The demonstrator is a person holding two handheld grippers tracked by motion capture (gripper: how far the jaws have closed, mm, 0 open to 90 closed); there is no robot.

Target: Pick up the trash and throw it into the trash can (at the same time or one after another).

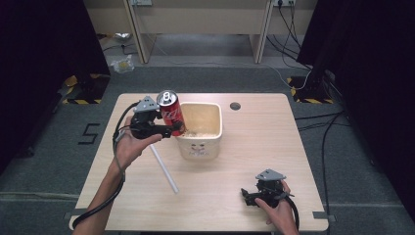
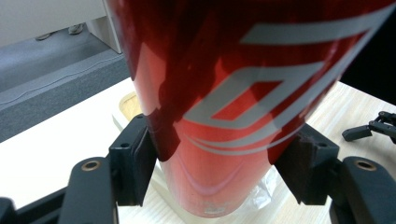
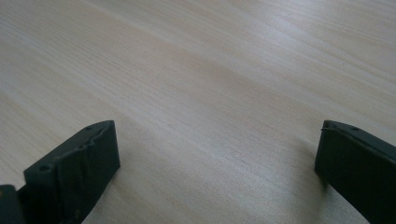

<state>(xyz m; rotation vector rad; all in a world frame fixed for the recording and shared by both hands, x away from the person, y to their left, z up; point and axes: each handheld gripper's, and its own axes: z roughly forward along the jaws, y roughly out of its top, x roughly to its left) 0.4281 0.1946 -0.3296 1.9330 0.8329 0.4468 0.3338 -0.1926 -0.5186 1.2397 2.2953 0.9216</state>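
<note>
Carrying step: left gripper point(image 1: 177, 128) clamped on red can point(image 1: 171, 113), held tilted over left rim of bin point(image 1: 218, 132). Right gripper point(image 1: 250, 196) idle near right on table point(image 1: 254, 147), jaws wide apart, nothing between. Next, probably: shift can right over bin mouth, then release (judgement only). Bin holds crumpled pale scraps at bottom. White tube point(image 1: 164, 169) lying near left of bin

Pale wooden table point(image 1: 244, 161), cream bin point(image 1: 200, 128) upon it, white rod point(image 1: 164, 168), perhaps a tube
</note>
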